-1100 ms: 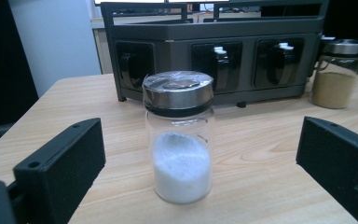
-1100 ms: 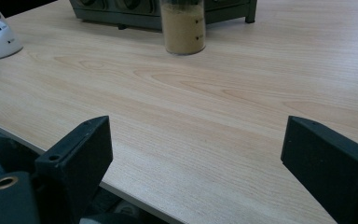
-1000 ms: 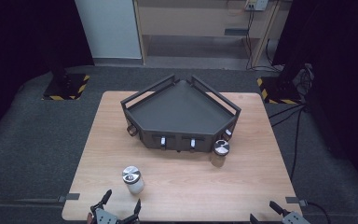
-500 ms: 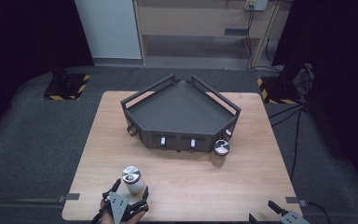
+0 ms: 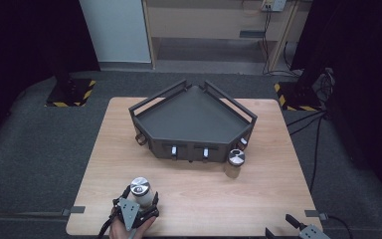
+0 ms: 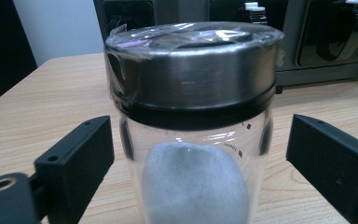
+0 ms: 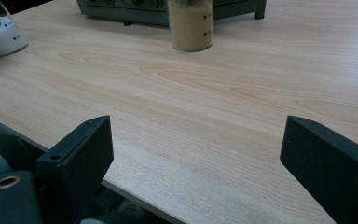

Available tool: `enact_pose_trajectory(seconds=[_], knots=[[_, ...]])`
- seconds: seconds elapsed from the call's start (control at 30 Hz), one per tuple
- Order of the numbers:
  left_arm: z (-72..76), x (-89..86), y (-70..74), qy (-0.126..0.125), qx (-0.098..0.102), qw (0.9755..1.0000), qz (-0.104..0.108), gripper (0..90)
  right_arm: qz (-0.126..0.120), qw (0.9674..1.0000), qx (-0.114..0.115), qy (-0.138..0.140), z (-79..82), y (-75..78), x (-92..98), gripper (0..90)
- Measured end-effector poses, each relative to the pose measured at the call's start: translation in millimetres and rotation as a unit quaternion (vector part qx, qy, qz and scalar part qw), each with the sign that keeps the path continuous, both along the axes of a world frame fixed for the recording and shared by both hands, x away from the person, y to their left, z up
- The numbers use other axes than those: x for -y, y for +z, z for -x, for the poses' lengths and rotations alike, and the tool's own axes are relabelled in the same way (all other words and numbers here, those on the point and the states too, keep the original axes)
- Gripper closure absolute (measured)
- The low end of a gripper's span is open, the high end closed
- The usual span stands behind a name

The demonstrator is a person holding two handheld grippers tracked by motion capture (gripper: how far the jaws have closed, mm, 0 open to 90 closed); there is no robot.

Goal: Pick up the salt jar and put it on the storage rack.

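Observation:
A glass jar point(image 5: 140, 189) with a steel lid and white powder inside stands near the table's front left. My left gripper point(image 5: 141, 197) is open around it. In the left gripper view the jar point(image 6: 193, 93) rises close up between the two black jaws, with a gap on each side. My right gripper point(image 5: 281, 227) is open at the front right edge of the table, and in the right gripper view point(image 7: 196, 163) there is only bare wood between its jaws. A second jar point(image 5: 236, 162) holds tan powder point(image 7: 190, 25) and stands by the tray's front right corner.
A dark five-sided tray point(image 5: 194, 119) with raised rails sits at the middle back of the wooden table point(image 5: 258, 199). Small knobs line its front wall. Cables run over the grey floor at the right.
My left gripper has come forward from the table's front edge and now straddles the white-powder jar. The right gripper has barely shifted. Both jars stand where they were.

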State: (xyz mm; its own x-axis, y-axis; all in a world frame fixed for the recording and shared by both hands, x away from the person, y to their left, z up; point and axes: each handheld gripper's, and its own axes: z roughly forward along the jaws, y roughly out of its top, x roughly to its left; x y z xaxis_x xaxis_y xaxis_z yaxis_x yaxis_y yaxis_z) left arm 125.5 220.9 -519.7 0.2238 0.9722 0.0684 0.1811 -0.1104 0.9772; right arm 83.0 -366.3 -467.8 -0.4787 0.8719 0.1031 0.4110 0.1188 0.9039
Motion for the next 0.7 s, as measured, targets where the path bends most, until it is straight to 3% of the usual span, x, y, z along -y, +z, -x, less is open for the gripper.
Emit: enact_pose_trajectory(seconds=[0.17, 0.23, 0.7], knots=[[-0.7, -0.9, 0.4, -0.003, -0.004, 1.0000, 0.002, 12.9, 0.000, 1.0000, 0.000, 0.001, 0.0, 0.1, 0.3, 10.1], [-0.1, -0.3, -3.1, 0.001, 0.003, 1.0000, 0.004, 15.4, -0.001, 1.0000, -0.001, 0.001, -0.1, 0.1, 0.2, 10.2], [-3.2, -3.5, -7.2, -0.003, 0.010, 0.9999, 0.003, 28.5, -0.003, 1.0000, -0.001, 0.001, 0.9, 0.6, 1.0, 10.5]])
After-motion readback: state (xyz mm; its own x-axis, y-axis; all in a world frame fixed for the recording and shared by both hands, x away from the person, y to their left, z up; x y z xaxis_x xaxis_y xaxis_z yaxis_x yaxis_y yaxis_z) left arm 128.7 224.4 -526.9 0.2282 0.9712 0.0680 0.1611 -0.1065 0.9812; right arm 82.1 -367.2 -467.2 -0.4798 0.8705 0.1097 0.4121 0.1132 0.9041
